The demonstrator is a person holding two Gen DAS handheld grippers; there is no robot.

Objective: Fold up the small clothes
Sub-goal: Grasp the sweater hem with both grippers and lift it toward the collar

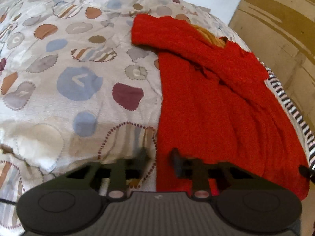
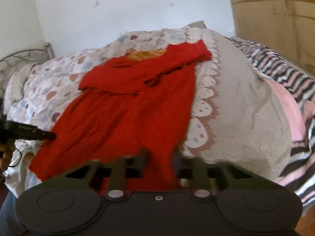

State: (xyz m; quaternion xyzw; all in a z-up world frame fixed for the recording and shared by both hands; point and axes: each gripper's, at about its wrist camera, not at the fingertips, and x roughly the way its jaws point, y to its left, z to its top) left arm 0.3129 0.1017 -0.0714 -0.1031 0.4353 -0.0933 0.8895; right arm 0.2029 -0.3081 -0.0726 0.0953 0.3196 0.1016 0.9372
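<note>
Left tool (image 1: 158,156) was narrow, nearly shut, with the near left hem edge of the red knitted child's dress (image 1: 206,98) between its fingers. It looked pinched, but blur hid the pad contact. Right tool (image 2: 160,157) was also narrow, with a bunch of red hem cloth running up between its fingers, so it read as gripping. Both tools sat at the bed's near edge, one on each hem corner.

The dress lay lengthwise on the pale quilt with coloured spots (image 1: 78,59), hem at the near edge and neck toward the far edge by the wall. The sleeves lay crossed over the chest, and a yellow lining (image 2: 145,55) showed at the neck. A black, white and pink striped blanket (image 2: 285,74) sat along the bed's right edge, apart from the dress.

Step in hand, as judged: grip the hem, then fold it up to the shoulders. To do it well:
- Lift both corners together and level.
- Keep the hem taut between the tools.
- Check the left tool had no quilt in its grip.
- Carry the hem far enough to cover the crossed sleeves without dragging them.
- Line up the side edges before letting go.
</note>
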